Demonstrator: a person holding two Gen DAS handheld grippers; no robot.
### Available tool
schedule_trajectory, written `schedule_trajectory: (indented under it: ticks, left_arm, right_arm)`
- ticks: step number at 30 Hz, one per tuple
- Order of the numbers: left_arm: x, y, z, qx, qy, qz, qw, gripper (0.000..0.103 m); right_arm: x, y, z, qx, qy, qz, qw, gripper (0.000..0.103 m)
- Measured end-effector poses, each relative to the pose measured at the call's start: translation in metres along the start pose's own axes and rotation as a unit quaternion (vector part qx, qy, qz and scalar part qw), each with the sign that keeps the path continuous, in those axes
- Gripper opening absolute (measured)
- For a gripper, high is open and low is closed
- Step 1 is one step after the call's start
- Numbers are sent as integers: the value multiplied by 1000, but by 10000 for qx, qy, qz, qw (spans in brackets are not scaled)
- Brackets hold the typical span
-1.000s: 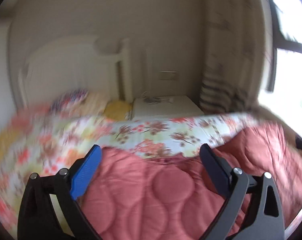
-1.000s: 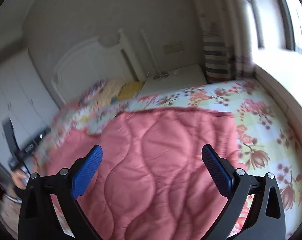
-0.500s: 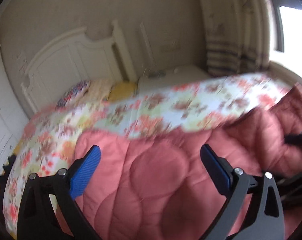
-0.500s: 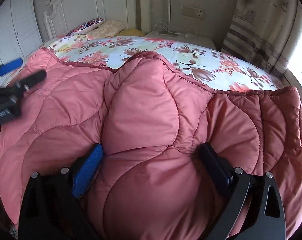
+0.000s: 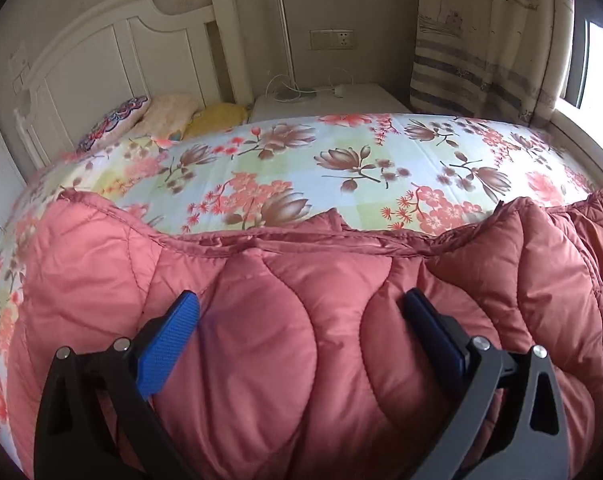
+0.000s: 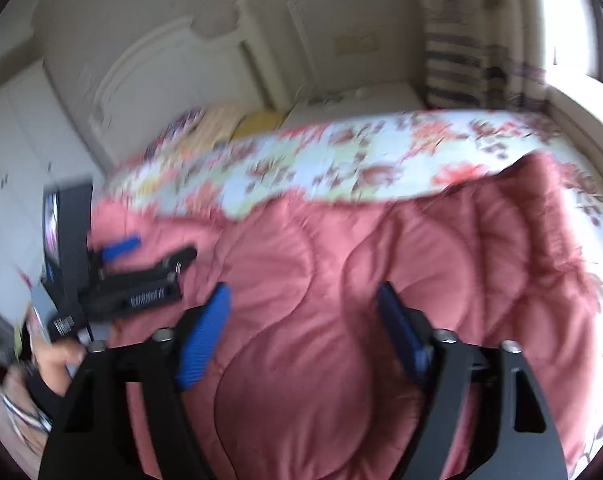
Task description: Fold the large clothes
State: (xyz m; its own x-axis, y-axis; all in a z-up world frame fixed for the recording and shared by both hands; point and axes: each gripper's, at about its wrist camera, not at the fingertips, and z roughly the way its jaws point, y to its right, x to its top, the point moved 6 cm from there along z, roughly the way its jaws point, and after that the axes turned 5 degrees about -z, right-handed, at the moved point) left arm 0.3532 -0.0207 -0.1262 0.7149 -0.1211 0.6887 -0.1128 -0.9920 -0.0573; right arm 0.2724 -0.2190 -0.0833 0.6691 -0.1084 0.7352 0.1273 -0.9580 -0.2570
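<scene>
A large pink quilted puffer coat [image 5: 321, 320] lies spread on a bed with a floral sheet [image 5: 341, 160]. My left gripper [image 5: 301, 308] is open, its blue pads pressed down into the coat's padding on either side of a puffy panel. In the right wrist view the coat [image 6: 421, 260] fills the near bed. My right gripper [image 6: 303, 300] is open with coat fabric between its fingers, and the jaws stand narrower than before. The left gripper [image 6: 141, 264] shows at the left of that blurred view, on the coat's left edge.
A white headboard [image 5: 121, 52] and pillows [image 5: 161, 116] are at the far end of the bed. A white nightstand [image 5: 329, 100] with cables stands beside it. A striped curtain [image 5: 481, 60] and bright window are at the right.
Both grippers have come down onto the coat. The left one now presses into the padding near its upper edge. The right one's jaws have narrowed and its view is blurred by motion.
</scene>
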Motion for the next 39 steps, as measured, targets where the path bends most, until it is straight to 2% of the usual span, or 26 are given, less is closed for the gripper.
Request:
schedule_trajectory:
  ticks: [1,2,3,5,7,8,9,10,11,14,19,20,22,26,29,31,33,35,37,39]
  left_arm:
    - [1,1,-1,18,31,8,10000,101]
    - [1,1,-1,28,44,13,10000,101]
    - [1,1,-1,15,35,9,10000,101]
    - [0,-1,0,-41,14,-32,10000,101]
    - [-1,-1,2,-120,-12,-90,9999,101]
    - [-2,-2,2,-160,-27,-124,9998,101]
    - [-2,-4,2,-215,-38,-190,9996,101]
    - [-2,-6,2,-212,-47,-231,9995,101]
    - [-3,-7,3,-239,-81,-273,9993,101]
    - [-3,-7,6,-287,-144,-297,9990,101]
    - [-3,-7,6,-346,-139,-354,9987,101]
    - [-3,-7,6,-367,-143,-374,9985,101]
    - [-3,-8,7,-375,-155,-394,9984,101]
    - [-3,-8,8,-378,-183,-391,9983,101]
    - [-4,-8,8,-388,-171,-398,9983,101]
    - [-4,-8,8,-373,-181,-388,9984,101]
    - [-4,-7,8,-364,-180,-370,9985,101]
    - [-4,-7,8,-374,-188,-345,9985,101]
    - [-5,-6,8,-349,-194,-321,9987,101]
    - [-5,-7,8,-358,-197,-329,9986,101]
  right_arm:
    - [5,-2,-5,8,105,21,9999,56]
    - [11,-8,-10,13,229,-43,9997,45]
    - [16,-17,-12,-81,306,-232,9992,38]
    - [22,-36,-5,-400,353,-706,9961,31]
    - [21,-47,11,-453,198,-923,9945,30]
    - [19,-49,30,-575,-28,-1072,9926,29]
    - [12,-46,54,-817,-372,-1260,9880,29]
    - [1,-39,79,-877,-880,-1265,9842,29]
    - [-3,-35,87,-796,-1042,-1169,9845,29]
    - [6,-38,83,-891,-1204,-1107,9825,28]
    - [29,-53,75,-921,-733,-1326,9842,28]
    - [28,-54,82,-1000,-768,-1440,9815,28]
    - [17,-43,108,-1275,-1216,-1539,9722,29]
    - [22,-37,97,-1129,-1145,-1265,9788,29]
    - [34,-23,57,-1219,-548,-1115,9847,29]
    - [39,0,38,-1441,-392,-977,9839,29]
    - [39,33,33,-1894,-502,-801,9773,29]
    - [32,67,37,-2053,-746,-427,9749,29]
    - [18,95,49,-1951,-965,-71,9760,39]
    - [14,109,48,-1545,-830,405,9837,43]
